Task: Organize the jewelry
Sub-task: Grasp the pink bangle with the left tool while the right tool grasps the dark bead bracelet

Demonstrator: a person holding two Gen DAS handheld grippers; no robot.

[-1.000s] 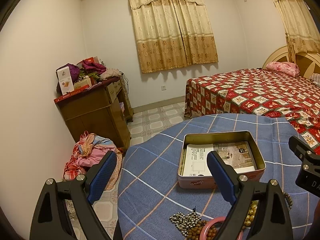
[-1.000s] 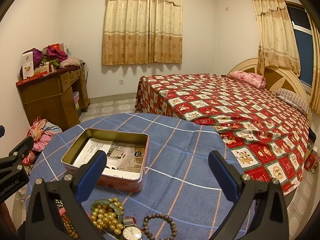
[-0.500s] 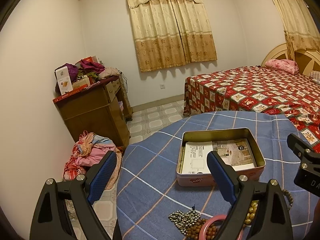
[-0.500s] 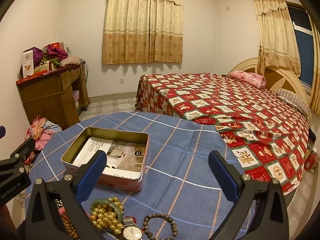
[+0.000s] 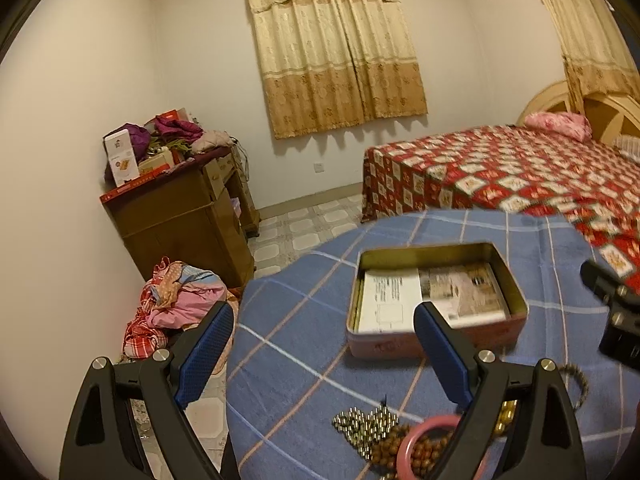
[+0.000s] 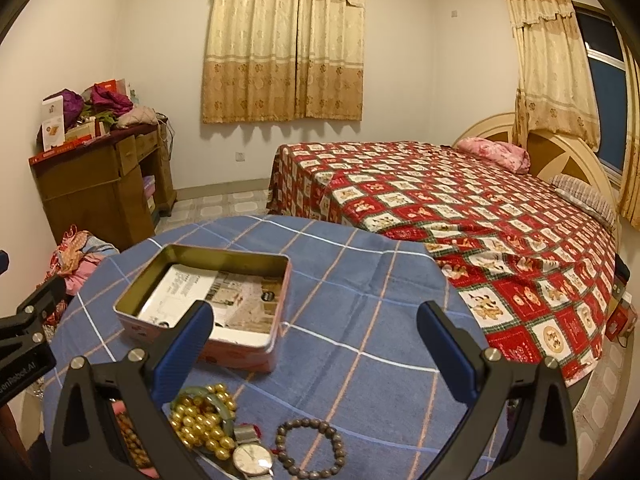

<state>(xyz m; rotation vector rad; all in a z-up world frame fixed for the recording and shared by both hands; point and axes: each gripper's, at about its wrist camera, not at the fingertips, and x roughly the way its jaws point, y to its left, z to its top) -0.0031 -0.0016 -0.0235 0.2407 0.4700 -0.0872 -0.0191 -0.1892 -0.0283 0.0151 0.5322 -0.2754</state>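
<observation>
Right wrist view, right tool (image 6: 310,324) spread wide and empty, left tool (image 5: 322,330) likewise, open tin (image 6: 208,300) mid-tabletop (image 6: 360,300), jewelry pile (image 6: 204,420) at near edge.

black jaws (blue pads (image 5: 204,346))

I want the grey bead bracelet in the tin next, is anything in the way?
Nothing visible. The grey bead bracelet lies below the open right hand-held gripper, and bare tablecloth leads to the open tin.
</observation>
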